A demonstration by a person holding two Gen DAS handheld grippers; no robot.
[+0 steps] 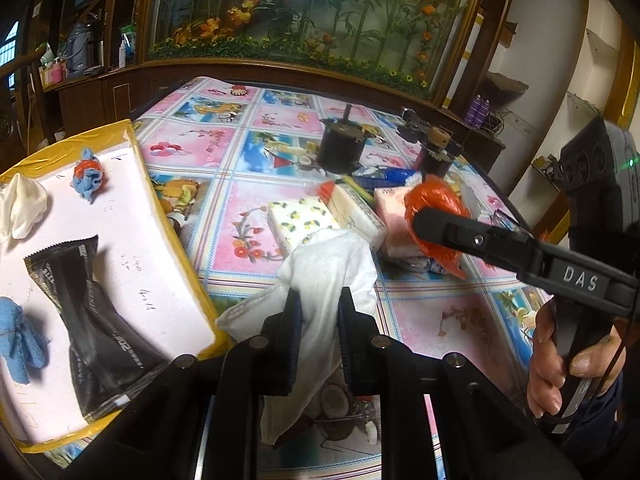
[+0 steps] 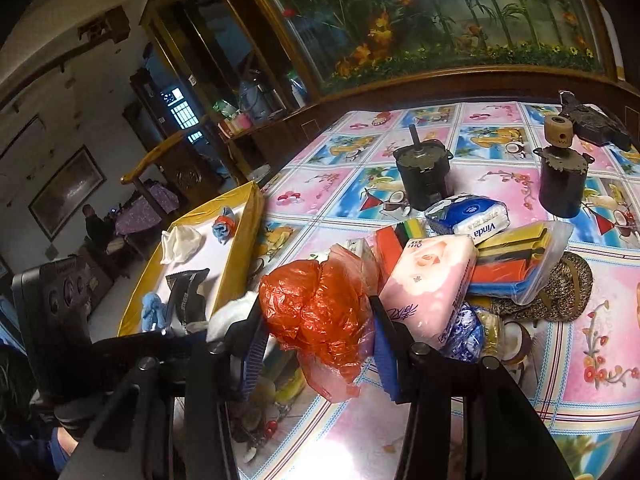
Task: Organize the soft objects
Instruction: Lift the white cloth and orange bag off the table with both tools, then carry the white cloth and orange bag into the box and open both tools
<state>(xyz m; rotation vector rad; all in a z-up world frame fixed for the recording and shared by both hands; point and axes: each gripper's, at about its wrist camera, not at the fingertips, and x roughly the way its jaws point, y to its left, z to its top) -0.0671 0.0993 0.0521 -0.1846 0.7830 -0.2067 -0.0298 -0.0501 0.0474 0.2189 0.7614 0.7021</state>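
My left gripper (image 1: 318,312) is shut on a white cloth (image 1: 332,264), which hangs crumpled above the table beside the yellow-rimmed tray (image 1: 168,216). On the tray's white floor lie a white rag (image 1: 26,204), a blue-and-red knot (image 1: 89,176), a black pouch (image 1: 88,320) and a blue cloth (image 1: 18,340). My right gripper (image 2: 318,320) is shut on a crumpled orange plastic bag (image 2: 320,308), just left of a pink tissue pack (image 2: 432,280). In the left wrist view the right gripper (image 1: 432,224) holds the orange bag (image 1: 436,200) over the pile.
A pile sits mid-table: a Vinda tissue pack (image 2: 468,216), bagged sponges (image 2: 516,260), a lemon-print pack (image 1: 300,220) and a woven item (image 2: 568,284). Two dark cylinders (image 2: 424,176) (image 2: 560,180) stand behind. A person's hand (image 1: 560,364) grips the right handle.
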